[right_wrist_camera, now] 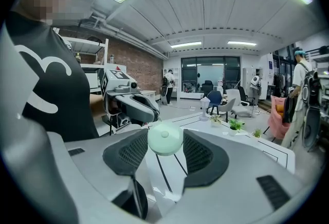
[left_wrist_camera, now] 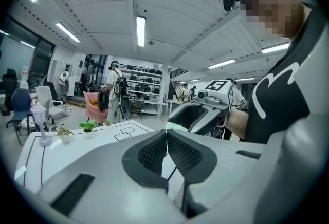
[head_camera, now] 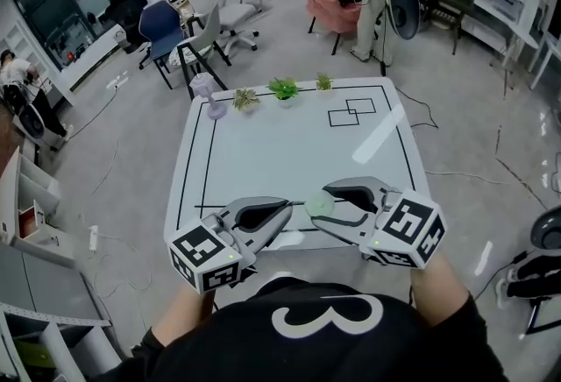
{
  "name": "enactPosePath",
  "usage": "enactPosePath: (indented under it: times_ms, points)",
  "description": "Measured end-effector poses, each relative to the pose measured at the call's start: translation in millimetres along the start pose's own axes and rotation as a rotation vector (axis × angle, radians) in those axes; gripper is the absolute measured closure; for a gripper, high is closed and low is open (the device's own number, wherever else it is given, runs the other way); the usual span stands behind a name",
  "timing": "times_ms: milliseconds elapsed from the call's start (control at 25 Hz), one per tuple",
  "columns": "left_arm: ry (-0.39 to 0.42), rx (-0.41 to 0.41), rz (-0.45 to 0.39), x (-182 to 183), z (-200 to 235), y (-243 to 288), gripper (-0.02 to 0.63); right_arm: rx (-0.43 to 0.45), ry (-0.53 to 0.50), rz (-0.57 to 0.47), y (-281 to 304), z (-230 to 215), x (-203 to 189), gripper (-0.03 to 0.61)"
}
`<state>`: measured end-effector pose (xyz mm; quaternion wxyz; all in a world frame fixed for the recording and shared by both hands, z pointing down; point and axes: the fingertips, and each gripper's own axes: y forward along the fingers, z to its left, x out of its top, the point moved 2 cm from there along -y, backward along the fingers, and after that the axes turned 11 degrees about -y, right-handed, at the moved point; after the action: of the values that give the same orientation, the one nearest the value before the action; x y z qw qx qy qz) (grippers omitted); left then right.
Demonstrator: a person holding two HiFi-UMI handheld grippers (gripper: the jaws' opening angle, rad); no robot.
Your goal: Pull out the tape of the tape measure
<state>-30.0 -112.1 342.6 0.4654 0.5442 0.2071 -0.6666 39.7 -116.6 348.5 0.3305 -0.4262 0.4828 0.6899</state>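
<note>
Squeezing a smooth, round, pale-green tape measure: right gripper, ribbed pads.

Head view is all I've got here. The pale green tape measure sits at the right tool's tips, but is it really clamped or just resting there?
Observer: It's clamped. In the right gripper view the tape measure stands between the right tool's jaws, and both press on its sides.
Operator: And the left tool? From above I can't tell how its jaws stand.
Observer: The left gripper view shows the left tool shut, with its jaws together. I can't make out any tape between them.
</note>
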Motion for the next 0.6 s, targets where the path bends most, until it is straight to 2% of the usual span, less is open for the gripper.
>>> enactPosePath:
  times_ms: [360,600]
  points:
    - [-0.020,0.110,-0.024,3,19,-22,0.603,-0.044,0.015,0.006,-9,-10,-5,0.360]
    - [-0.010,0.139,-0.022,2,23,-29,0.603,-0.054,0.027,0.006,-10,-10,-8,0.360]
